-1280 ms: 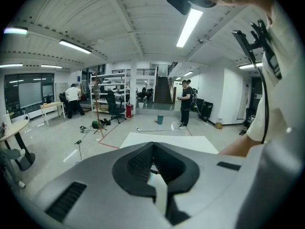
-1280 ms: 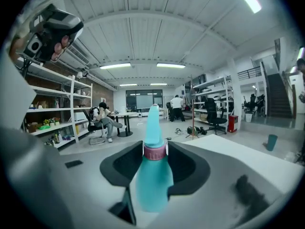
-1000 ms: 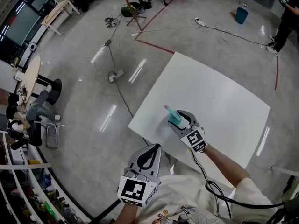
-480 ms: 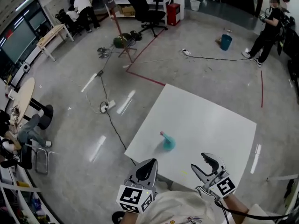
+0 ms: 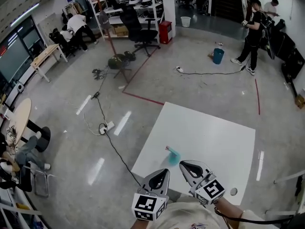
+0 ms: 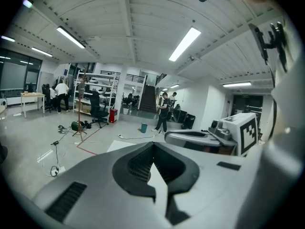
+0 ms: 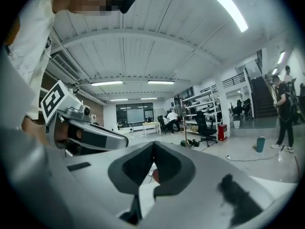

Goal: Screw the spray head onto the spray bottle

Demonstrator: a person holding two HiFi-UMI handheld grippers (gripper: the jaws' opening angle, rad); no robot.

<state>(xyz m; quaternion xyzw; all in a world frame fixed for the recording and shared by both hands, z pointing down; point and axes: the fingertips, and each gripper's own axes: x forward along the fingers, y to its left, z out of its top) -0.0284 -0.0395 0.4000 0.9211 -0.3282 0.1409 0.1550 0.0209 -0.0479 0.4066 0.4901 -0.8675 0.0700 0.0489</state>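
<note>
The teal spray bottle (image 5: 173,156), with a pinkish tip at its top, stands on the white table (image 5: 209,132) close to the table's left edge and toward its near-left corner, with nothing touching it. Just beside it, on the near side, the right gripper (image 5: 183,164) hangs above the table's near edge; its jaws have just been closing and now meet, with nothing between them. The left gripper (image 5: 163,172) is next to it, off the near-left corner, with its jaws pressed together and equally empty. Near the table's near-right corner is a small dark round spot (image 5: 233,192). On the grey floor beyond run a red tape line (image 5: 143,98) and a black cable (image 5: 107,136); farther off stand a teal bucket (image 5: 218,56), a person (image 5: 251,32) and a black office chair (image 5: 137,28).
</note>
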